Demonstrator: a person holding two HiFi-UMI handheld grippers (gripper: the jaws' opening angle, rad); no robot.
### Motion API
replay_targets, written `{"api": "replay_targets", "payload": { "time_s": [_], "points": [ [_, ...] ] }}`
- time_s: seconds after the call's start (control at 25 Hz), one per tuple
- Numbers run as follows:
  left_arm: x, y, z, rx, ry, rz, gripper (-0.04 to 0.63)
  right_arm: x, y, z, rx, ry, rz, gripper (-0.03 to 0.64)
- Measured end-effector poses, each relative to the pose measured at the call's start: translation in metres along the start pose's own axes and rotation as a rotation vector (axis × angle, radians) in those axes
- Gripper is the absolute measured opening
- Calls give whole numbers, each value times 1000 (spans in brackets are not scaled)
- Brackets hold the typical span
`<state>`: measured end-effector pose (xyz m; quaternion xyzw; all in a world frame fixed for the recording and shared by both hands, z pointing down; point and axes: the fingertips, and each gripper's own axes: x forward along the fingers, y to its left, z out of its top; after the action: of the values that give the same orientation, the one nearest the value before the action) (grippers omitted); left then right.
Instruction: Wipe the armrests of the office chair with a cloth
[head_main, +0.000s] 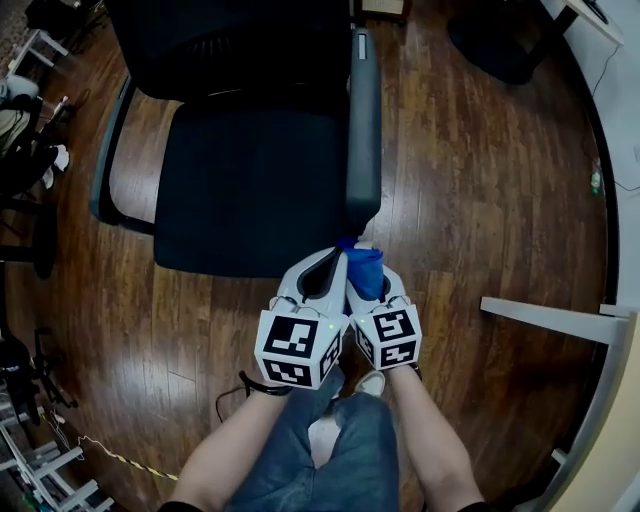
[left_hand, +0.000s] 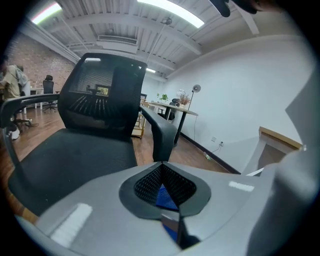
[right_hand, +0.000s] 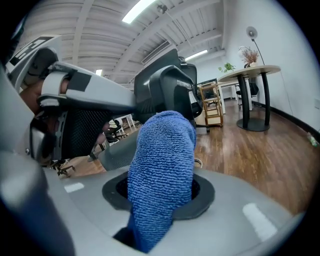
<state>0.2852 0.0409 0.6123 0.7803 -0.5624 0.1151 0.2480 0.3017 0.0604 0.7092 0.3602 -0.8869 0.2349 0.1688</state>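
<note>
The black office chair (head_main: 250, 170) stands in front of me, its right armrest (head_main: 363, 130) running toward my grippers and its left armrest (head_main: 108, 150) on the far side. A blue cloth (head_main: 365, 270) is bunched in my right gripper (head_main: 362, 262), whose jaws are shut on it; in the right gripper view the cloth (right_hand: 162, 160) sticks up and hides the right gripper (right_hand: 161, 195) tips. My left gripper (head_main: 338, 255) presses against it on the left, at the armrest's near end. The left gripper (left_hand: 161, 165) has its tips together below the armrest (left_hand: 161, 135); a sliver of blue shows in the gap.
Dark wooden floor (head_main: 480, 180) surrounds the chair. A white desk frame (head_main: 560, 318) juts in at the right. Another dark chair base (head_main: 500, 40) sits at the top right. Stands and cables (head_main: 30, 370) crowd the left edge. My knees in jeans (head_main: 320, 450) are below.
</note>
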Motion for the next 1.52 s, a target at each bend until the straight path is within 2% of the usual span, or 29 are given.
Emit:
{"api": "replay_targets", "payload": {
  "time_s": [0.16, 0.32, 0.64, 0.84, 1.0, 1.2, 1.36, 1.52],
  "points": [
    [-6, -2, 4, 10, 24, -9, 5, -4, 3, 10, 3, 2, 6, 133],
    [-12, -3, 13, -18, 55, -6, 5, -23, 0, 26, 2, 26, -25, 133],
    [-6, -23, 12, 17, 137, -26, 5, -45, -41, 9, 101, 86, -117, 133],
    [12, -27, 3, 61, 146, 13, 5, -19, -59, -10, 191, 94, -74, 133],
    [20, -22, -4, 40, 140, 51, 5, 6, -59, -16, 178, 107, -7, 133],
    [25, -13, -11, 24, 138, 89, 5, 27, -64, -16, 169, 105, 35, 133],
    [23, -11, -9, 52, 144, 107, 5, 26, -57, -7, 162, 95, 62, 133],
    [19, -15, 4, 43, 146, 102, 5, 16, -50, 13, 173, 76, 66, 134]
  ]
}}
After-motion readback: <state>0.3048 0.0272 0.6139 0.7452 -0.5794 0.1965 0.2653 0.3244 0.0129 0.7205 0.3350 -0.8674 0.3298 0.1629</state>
